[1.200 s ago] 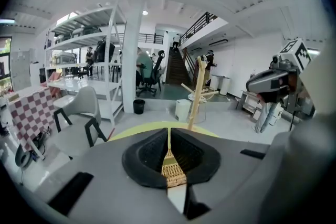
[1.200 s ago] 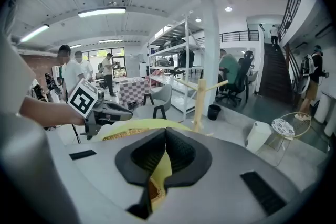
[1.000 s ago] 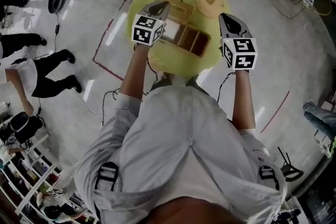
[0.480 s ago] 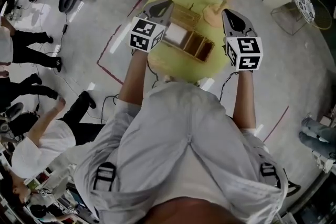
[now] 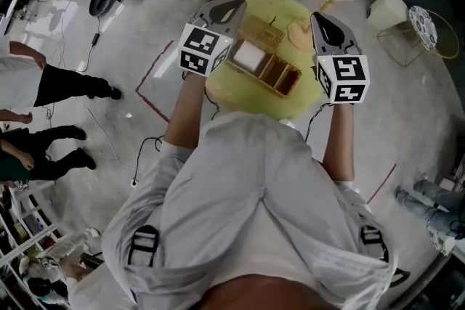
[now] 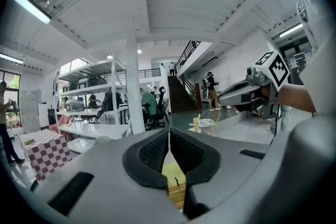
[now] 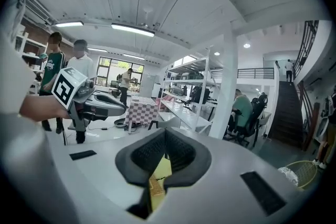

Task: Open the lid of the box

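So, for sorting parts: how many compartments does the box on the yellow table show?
3, in a row in the wooden box: one with something white by the left hand-held gripper, one in the middle, one at the right end. That gripper may hide more.

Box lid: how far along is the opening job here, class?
Done: the box on the yellow table shows its compartments, its lid folded back behind it. In hand: nothing; left gripper and right gripper are shut, empty, above the table. Left: seemingly nothing.

Grey shirt (image 5: 251, 185), black strap buckles (image 5: 145, 243), marker-cubed left gripper (image 5: 234, 6), right gripper (image 5: 320, 17)
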`<state>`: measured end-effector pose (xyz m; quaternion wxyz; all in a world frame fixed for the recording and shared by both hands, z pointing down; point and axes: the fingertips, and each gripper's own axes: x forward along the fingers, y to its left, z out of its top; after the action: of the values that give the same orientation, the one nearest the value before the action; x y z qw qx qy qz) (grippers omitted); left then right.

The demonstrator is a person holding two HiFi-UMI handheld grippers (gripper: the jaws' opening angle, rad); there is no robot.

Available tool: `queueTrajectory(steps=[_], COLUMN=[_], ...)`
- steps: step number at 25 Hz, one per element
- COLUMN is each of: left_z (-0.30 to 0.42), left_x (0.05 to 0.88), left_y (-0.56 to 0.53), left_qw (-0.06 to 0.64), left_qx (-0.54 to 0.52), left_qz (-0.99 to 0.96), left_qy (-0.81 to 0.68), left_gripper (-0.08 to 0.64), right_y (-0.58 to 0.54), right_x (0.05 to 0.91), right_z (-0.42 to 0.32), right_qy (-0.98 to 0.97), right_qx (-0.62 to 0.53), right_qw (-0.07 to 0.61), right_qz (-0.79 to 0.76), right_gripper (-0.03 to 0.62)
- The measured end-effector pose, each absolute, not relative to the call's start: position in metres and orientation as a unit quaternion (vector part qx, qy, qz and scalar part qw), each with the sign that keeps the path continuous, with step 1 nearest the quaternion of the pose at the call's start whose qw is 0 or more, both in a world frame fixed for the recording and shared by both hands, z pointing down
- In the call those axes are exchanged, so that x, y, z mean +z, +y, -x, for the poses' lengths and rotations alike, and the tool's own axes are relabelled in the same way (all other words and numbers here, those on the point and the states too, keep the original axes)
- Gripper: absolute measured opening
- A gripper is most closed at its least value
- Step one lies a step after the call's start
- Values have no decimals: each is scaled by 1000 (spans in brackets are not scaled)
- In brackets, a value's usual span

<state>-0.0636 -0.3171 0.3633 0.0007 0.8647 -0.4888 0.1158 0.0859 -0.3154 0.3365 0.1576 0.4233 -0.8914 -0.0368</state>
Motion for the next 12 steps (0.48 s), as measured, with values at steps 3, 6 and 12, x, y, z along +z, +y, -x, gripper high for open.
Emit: queueTrajectory(steps=[3,6,12], left_z=[64,66,68], left_x=[359,358,358], left_y=[-315,-314,-314], left_qw=[-5,-2,4], left_qx=[115,109,106], left_qz=[-864,-865,-867], left_qy=[-491,-490,-487], left_gripper=[38,38,38], right_y=[-314,-312,-313], right_x=[333,336,336], right_z=[-82,-79,-75], right_qy=[-893,-895,-894], right_qx=[-43,-44,-40], right_qw=[159,165,164], right_qz=[-418,-412,-414], right_gripper=[23,23,23])
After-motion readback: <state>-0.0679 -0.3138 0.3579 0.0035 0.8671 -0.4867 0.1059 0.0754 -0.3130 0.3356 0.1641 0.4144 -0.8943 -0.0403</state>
